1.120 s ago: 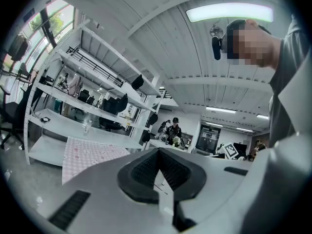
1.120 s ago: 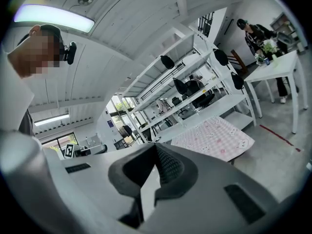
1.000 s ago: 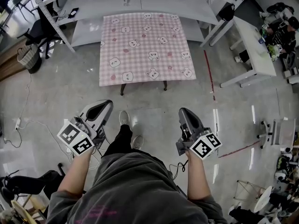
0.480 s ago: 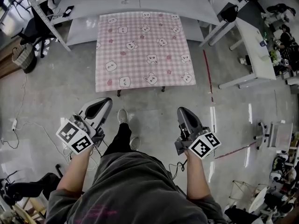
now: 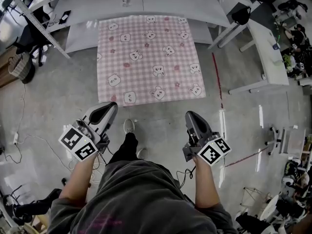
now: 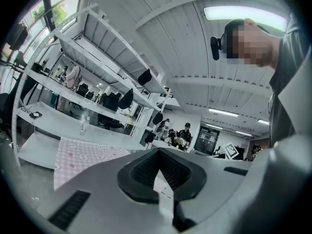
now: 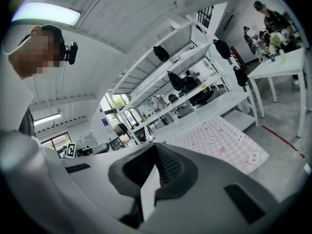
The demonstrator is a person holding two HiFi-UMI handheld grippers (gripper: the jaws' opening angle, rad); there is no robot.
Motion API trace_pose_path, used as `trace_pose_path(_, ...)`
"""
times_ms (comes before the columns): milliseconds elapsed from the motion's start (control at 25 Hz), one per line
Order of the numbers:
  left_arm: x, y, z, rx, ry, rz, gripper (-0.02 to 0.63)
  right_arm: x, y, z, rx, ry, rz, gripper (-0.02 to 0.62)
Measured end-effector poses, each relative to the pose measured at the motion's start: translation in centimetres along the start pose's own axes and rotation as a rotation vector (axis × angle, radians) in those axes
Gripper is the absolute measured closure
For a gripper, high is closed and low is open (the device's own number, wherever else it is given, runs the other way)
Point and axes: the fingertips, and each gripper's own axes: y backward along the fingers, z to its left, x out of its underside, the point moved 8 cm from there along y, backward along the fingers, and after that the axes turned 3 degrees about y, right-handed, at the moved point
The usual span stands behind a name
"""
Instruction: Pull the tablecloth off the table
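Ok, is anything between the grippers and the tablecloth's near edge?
Nothing visible blocks either. Only bare floor separates the left gripper and right gripper from the tablecloth's near hem. The person's shoe sits between the two grippers, not ahead of them.

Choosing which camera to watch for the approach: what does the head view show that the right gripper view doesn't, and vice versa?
Head view only: the left gripper, the person's shoe, and all four edges of the tablecloth. Right gripper view only: the ceiling light and the right gripper seen close, its tongs pressed together with nothing between them. Both: the pink checked tablecloth, ahead and untouched.
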Motion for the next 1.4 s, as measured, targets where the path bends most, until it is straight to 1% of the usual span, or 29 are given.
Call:
trace_pose_path(320, -2.0, -2.1, 6.0, 0.026, 0.012, 0.006, 0.606, -0.7, -5.8, -0.4, 0.031, 0.005, 0.012, 0.6)
trace_pose_path(560, -4.5, -3.1, 9.6, 0.026, 0.036, 0.01, 0.606, -3.0, -10.0, 0.0, 0.044, 0.008, 0.031, 0.599)
trace_pose_path(800, -5.4, -4.1, 13.8, 0.025, 0.058, 0.019, 0.606, -3.5, -14.0, -0.4, 0.065, 0.012, 0.054, 0.6)
trace_pose_path(1080, -4.5, -4.5, 16.8, 0.003, 0.092, 0.049, 0.606, -3.1, -16.7, -1.7, 0.094, -0.005, 0.091, 0.6)
trace_pose_path(1240, -3.3, -4.9, 17.8, -0.019, 0.105, 0.073, 0.606, -2.4, -17.6, -3.4, 0.119, -0.025, 0.112, 0.599)
trace_pose_path(1400, -1.3, -5.5, 18.1, -0.053, 0.12, 0.106, 0.606, -1.4, -17.8, -6.0, 0.133, -0.044, 0.142, 0.599)
